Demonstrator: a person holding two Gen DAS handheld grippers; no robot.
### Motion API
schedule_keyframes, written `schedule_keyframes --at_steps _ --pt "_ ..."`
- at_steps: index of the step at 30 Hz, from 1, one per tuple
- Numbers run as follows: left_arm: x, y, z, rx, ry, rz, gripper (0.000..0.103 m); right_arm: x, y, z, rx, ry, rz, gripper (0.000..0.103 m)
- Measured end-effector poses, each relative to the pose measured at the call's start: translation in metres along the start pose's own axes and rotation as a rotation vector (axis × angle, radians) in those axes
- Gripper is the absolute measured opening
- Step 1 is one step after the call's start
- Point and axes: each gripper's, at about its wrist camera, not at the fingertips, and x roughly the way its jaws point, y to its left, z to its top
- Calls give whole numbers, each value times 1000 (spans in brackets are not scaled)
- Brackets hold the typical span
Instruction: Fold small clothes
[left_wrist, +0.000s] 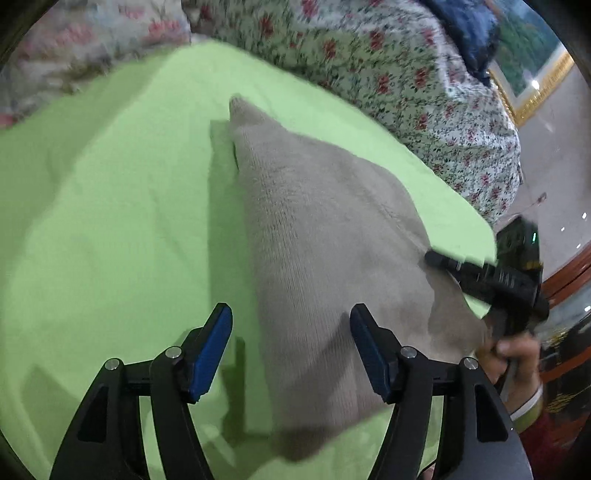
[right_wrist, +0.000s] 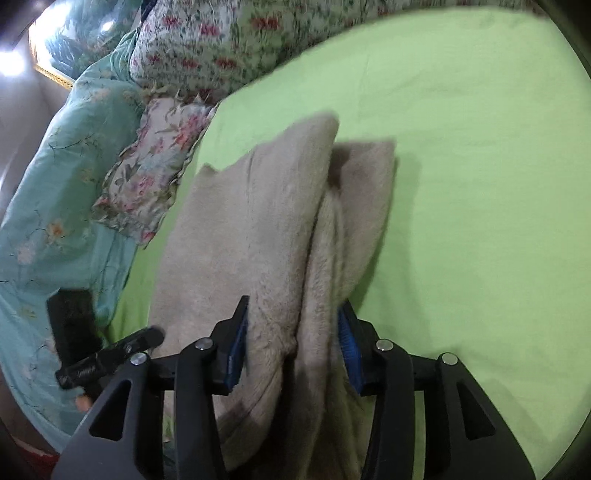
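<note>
1. The left gripper (left_wrist: 291, 332) has its jaws spread wide, and its blue pads (left_wrist: 212, 350) press on nothing.
2. Between those jaws lies the near end of a beige knitted garment (left_wrist: 314, 240). It sits closer to the right-hand pad and passes under it. Whether that pad touches the knit is unclear.
3. From the left jaws the garment runs forward and tapers to a corner, resting on a green sheet (left_wrist: 110, 203) that shows bare between the left-hand pad and the cloth.
4. The right gripper (right_wrist: 293, 350) has its jaws partly open with a bunched fold of the same garment (right_wrist: 240, 240) rising between them. The cloth fills the gap and lies against both blue pads (right_wrist: 349, 347). Whether they squeeze it or only touch it I cannot tell.
5. Ahead of the right jaws the garment lies doubled in two long layers on the green sheet (right_wrist: 480, 184).
6. To the right of the left jaws, the other gripper reaches in over the garment's edge, a hand (left_wrist: 517, 354) on its grip.
7. Beyond the sheet are floral bedding (left_wrist: 406, 74) and a small floral pillow (right_wrist: 155, 166). A teal quilt (right_wrist: 55, 184) lies to the left of the right jaws.
</note>
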Motion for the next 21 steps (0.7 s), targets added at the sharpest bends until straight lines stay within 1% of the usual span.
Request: schedule_keyframes --at_steps 2,4,6,9,12,13,14,15,18,20,21 --pt "-14 -12 -13 65 -25 36 69 -13 2 8 -18 -51 -24 48" --pt "-21 -21 -27 117 -28 65 70 -17 4 16 -23 -65 -15 48" --pt "-23 -28 -42 176 -14 75 70 -11 11 25 -44 -71 -18 48" --pt "-18 -32 -57 212 14 93 70 4 16 39 -57 -79 -37 47" --pt "-16 -29 -58 185 29 90 70 29 17 53 -55 -38 -74 41" --pt "-17 -28 -57 175 26 84 70 34 16 57 -49 -24 -85 28" --pt "-19 -27 -54 163 20 80 70 36 15 60 -44 -10 -83 11" --pt "-21 -24 -51 149 16 75 70 31 16 61 -41 -22 -64 12" --pt "-22 -14 -44 97 13 53 70 -8 23 56 -45 -141 45 10" --pt "-22 -8 -41 60 17 23 70 -34 19 46 -22 -205 82 10" --pt "-22 -5 -41 44 17 8 70 -37 16 43 -8 -216 84 10"
